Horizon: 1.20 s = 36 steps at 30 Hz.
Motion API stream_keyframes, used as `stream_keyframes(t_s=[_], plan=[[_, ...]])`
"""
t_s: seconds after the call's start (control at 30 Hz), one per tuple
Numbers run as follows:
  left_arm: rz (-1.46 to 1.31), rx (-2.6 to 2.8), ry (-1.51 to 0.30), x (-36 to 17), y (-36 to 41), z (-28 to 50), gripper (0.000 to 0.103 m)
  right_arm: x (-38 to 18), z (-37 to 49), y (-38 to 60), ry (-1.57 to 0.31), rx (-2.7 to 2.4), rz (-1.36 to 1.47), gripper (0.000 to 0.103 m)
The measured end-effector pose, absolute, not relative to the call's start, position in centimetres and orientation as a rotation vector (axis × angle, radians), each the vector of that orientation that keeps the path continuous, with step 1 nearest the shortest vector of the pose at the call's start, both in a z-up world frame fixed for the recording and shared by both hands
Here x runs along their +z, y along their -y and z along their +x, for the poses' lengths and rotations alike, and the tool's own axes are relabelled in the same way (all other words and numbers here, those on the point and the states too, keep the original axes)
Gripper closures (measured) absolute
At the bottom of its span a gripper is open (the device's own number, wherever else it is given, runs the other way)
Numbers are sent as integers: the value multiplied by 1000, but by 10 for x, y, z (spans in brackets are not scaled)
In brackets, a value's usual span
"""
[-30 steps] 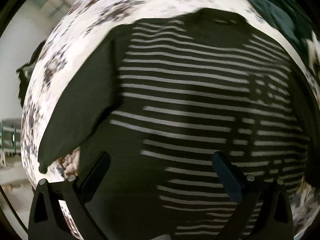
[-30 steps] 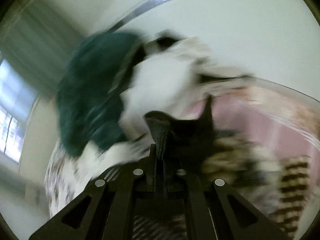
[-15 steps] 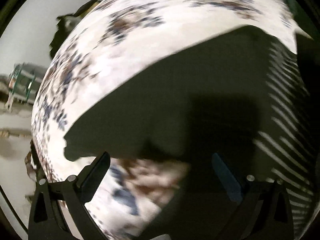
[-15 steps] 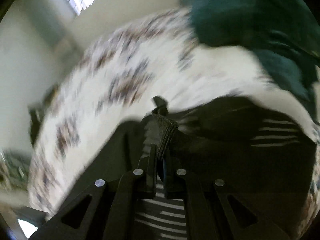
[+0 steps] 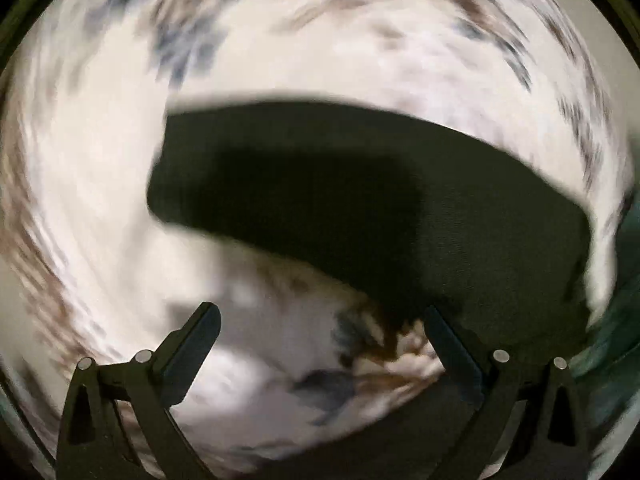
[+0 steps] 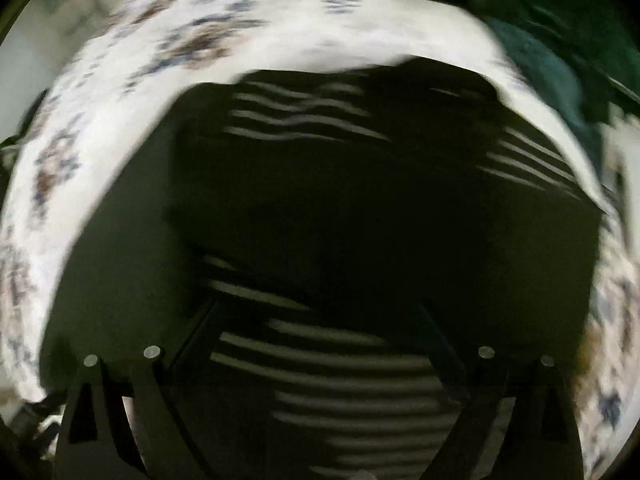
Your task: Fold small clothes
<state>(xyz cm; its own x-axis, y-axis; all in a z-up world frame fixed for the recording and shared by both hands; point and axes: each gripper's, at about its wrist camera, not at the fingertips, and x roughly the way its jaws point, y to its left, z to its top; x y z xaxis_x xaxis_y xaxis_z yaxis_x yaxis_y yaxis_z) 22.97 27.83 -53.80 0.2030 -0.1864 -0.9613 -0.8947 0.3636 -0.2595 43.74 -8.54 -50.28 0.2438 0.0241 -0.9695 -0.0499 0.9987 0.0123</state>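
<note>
Hovering over the striped shirt [image 6: 340, 368] spread mid-frame on the floral sheet [image 6: 280, 32], right gripper [image 6: 320, 320] was opening with nothing pinched, left gripper [image 5: 320, 332] gaped empty near the dark sleeve [image 5: 360, 200], probably lining up a fold.

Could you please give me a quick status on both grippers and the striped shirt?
Left gripper open, empty, over the sleeve. Right gripper opening above the striped shirt, nothing pinched. Green garment lies beside it.

Striped dark shirt [image 6: 340, 208] lies on floral sheet [image 6: 100, 152]; right gripper [image 6: 320, 344] opening above it (nothing between its jaws).
</note>
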Motion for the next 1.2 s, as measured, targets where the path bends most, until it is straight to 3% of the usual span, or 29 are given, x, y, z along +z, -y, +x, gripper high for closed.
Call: stream_keyframes(t_s=[0.1,0.27,0.33,0.4,0.47,0.67,0.87,1.0,1.2], plan=[[-1397,675,-1160,-565,-294,210,3,-504,418,115,-1329,-69,-25,7],[-1558,799,-964,-579,-314,200,10,-517,410,132,-1353,-185,-90,7],[-1525,852,-965,-572,-313,202,38,-515,412,134,-1339,-205,-119,7],[-1452,878,-982,-564,-313,205,87,-514,415,131,-1332,-207,-131,7],[-1372,856,-969,-554,-314,206,95,-513,419,131,-1330,-206,-137,7],[-1135,778,-893,-511,-315,226,97,-498,417,127,-1312,-194,-105,7],[-744,590,-786,-417,-277,293,97,-488,411,144,-1309,-175,-6,7],[-552,339,-756,-361,-192,363,97,-488,403,179,-1328,-181,90,7],[-385,-63,-824,-342,0,447,97,-503,379,263,-1368,-251,225,7]])
